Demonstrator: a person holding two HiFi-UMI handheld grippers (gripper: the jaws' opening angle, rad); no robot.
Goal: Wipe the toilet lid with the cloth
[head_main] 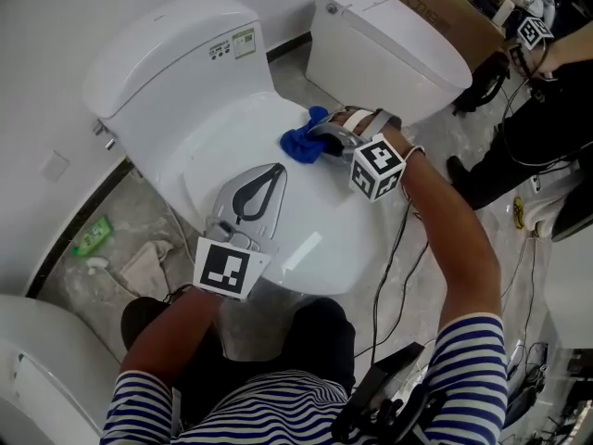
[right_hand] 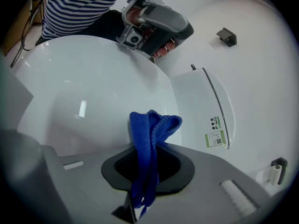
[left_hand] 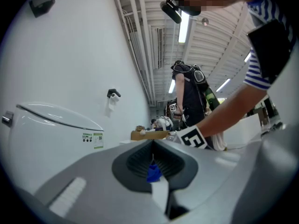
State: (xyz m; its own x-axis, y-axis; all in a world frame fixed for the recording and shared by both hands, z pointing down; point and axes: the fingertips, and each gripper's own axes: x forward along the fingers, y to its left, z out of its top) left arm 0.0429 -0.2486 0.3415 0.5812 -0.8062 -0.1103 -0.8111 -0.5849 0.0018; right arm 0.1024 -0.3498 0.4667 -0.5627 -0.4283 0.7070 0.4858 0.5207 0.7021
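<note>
The white toilet lid (head_main: 320, 225) is down, with the tank (head_main: 176, 54) behind it. My right gripper (head_main: 321, 143) is shut on a bunched blue cloth (head_main: 301, 143), which lies against the back right of the lid. In the right gripper view the cloth (right_hand: 150, 125) hangs out of the jaws over the lid (right_hand: 84, 101). My left gripper (head_main: 279, 170) lies over the lid's middle, pointing at the cloth. Its jaws meet at the tips with nothing between them. In the left gripper view a bit of the cloth (left_hand: 153, 172) shows through the slit behind the tips.
A second white toilet (head_main: 389, 40) stands at the back right, with a cardboard box (head_main: 445, 7) behind it. Another person (head_main: 547, 109) stands at the right. A green bottle (head_main: 93, 236) and a rag (head_main: 144, 267) lie on the floor at left. Cables (head_main: 397, 258) trail at right.
</note>
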